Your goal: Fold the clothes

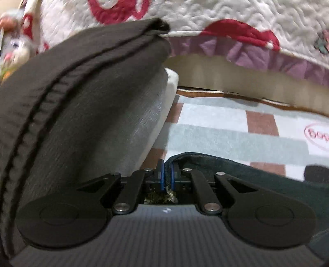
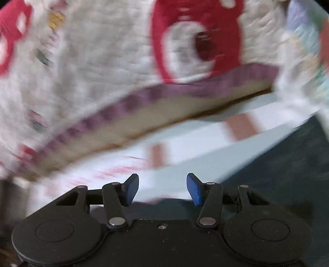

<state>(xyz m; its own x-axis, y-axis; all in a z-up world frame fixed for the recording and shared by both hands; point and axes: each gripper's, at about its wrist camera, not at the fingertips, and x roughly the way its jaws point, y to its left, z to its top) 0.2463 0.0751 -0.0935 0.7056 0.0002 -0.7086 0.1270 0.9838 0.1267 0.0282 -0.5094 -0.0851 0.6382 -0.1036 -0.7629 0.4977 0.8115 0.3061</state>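
Observation:
In the left wrist view a dark teal garment [image 1: 257,184] lies on a checked mat and spreads to the right. My left gripper [image 1: 167,174] is shut, and the garment's edge curls up between its blue pads. The right wrist view is blurred. There the same dark teal garment [image 2: 287,174] fills the lower right and runs under the gripper. My right gripper [image 2: 162,191] stands open above the mat, with nothing between its blue fingertips [image 2: 131,191].
The mat [image 1: 226,127] is checked in white, grey and pink. Behind it a white quilt [image 1: 236,12] with red shapes and a purple frill hangs over a bed edge. Bulky dark brown fabric [image 1: 72,98] with a stitched seam fills the left. A plush toy [image 1: 14,47] sits far left.

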